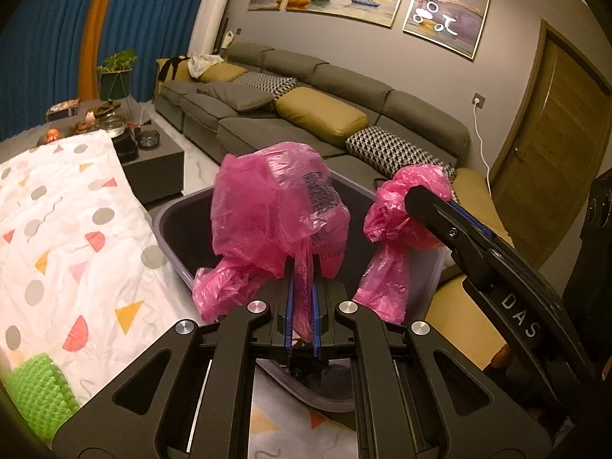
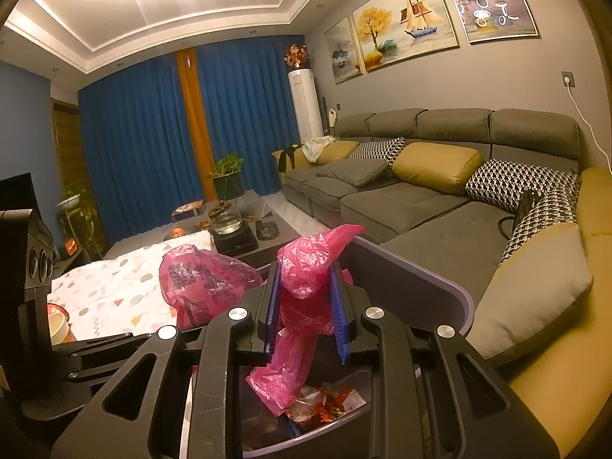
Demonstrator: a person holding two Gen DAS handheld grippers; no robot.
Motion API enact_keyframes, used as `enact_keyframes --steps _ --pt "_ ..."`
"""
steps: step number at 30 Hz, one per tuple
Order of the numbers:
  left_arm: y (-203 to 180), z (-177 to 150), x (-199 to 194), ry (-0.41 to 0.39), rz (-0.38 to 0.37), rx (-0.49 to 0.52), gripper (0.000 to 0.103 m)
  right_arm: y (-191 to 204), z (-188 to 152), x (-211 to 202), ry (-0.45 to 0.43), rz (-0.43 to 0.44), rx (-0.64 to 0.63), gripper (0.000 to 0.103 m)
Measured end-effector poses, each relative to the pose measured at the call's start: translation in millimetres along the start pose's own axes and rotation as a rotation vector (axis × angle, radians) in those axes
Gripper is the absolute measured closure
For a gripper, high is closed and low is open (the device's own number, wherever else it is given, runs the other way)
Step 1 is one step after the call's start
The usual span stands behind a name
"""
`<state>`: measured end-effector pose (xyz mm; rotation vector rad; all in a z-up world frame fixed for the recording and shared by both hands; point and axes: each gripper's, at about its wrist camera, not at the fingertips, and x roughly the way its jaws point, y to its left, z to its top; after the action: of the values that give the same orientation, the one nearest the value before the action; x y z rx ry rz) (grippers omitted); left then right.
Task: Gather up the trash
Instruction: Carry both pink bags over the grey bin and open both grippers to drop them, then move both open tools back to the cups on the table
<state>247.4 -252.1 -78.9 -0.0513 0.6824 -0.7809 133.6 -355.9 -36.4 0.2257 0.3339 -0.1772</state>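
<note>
The left tongs (image 1: 302,306) are nearly closed, their blue pads pinching a thin twist of the pink bag (image 1: 279,214), whose loose top billows above the jaws. The right tongs (image 2: 306,306) stand a little wider and clamp a thicker bunch of the same pink plastic, which hangs down between the pads into the bin (image 2: 455,298).

The bag lines that grey bin, and its two gathered ends are held up above the rim, one by each pair of tongs. In the right wrist view, crumpled wrappers (image 2: 329,401) lie at the bottom of the bin.

The film looks thin, soft and slippery: it will crush to nothing, slide through a loose pinch, and probably tear if pulled hard against the rim. The load seems light. The safest hold is on a bunched, doubled-up part near the mouth, not on a single layer.

Beside the bin is the bench under a patterned cloth (image 1: 76,237); beyond it, the grey sofa (image 1: 306,88).
</note>
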Motion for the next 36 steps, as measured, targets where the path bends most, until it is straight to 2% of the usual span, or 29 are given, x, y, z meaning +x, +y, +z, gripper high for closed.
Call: enact_keyframes --steps 3,5,6,7,9,11,13,17,19,21,25,27,36 --pt "3 -1 0 -0.001 0.003 -0.001 0.087 -1 -1 0 0.002 0.002 0.002 0.077" --pt "6 -3 0 -0.004 0.009 -0.003 0.077 -1 -2 1 0.004 0.005 0.005 0.077" --pt "7 -3 -1 -0.007 0.015 -0.007 0.065 -1 -2 1 0.005 0.006 0.006 0.075" --pt "9 -4 -2 -0.012 0.019 -0.014 0.057 -1 -2 1 0.005 0.006 0.008 0.073" --pt "15 -5 -7 -0.022 0.02 -0.035 0.049 -1 -2 1 0.005 0.006 0.009 0.069" --pt "20 -7 -13 -0.038 0.048 -0.042 0.039 0 -2 1 0.0 0.003 0.011 0.063" --pt "25 -8 -20 -0.057 0.08 -0.052 0.029 1 -2 0 -0.001 0.003 0.013 0.062" --pt "34 -12 -38 -0.1 0.141 -0.077 0.017 3 -1 -4 -0.007 0.003 0.018 0.056" --pt "38 -15 -51 -0.121 0.176 -0.091 0.01 4 -2 -8 -0.012 0.002 0.022 0.049" --pt "41 -17 -62 -0.14 0.203 -0.097 0.007 6 -3 -14 -0.021 -0.002 0.026 0.042" --pt "46 -29 -90 -0.167 0.278 -0.113 0.006 10 -8 -26 -0.037 -0.01 0.033 0.022" --pt "50 -35 -104 -0.176 0.313 -0.129 0.006 14 -12 -32 -0.034 -0.015 0.039 0.016" --pt "79 -67 -177 -0.231 0.481 -0.219 0.006 38 -23 -54 -0.02 0.019 0.014 0.009"
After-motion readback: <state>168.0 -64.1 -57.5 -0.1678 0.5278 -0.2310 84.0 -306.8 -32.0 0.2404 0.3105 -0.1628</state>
